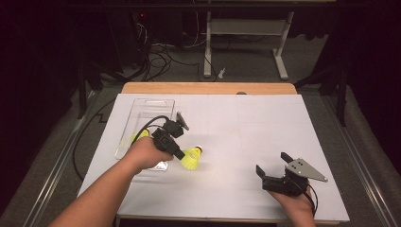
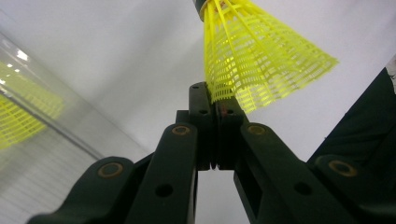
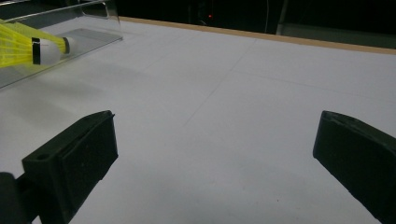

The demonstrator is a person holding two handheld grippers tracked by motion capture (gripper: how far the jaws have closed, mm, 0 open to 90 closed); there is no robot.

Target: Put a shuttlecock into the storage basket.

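The yellow shuttlecock [image 1: 192, 158] is pinched by its skirt rim in the pressed-together left gripper [image 1: 181, 155], just right of the clear tray [image 1: 152, 102], with its long axis pointing far-right, cork away. The right gripper [image 1: 270, 166] is spread, well apart, near right.

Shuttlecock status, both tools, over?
Left tool shut on yellow shuttlecock skirt edge, beside clear tray. Right tool open, holding nothing. A second shuttlecock in tray. Path clear.

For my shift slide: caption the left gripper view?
Left gripper pinching the yellow shuttlecock by its skirt edge.
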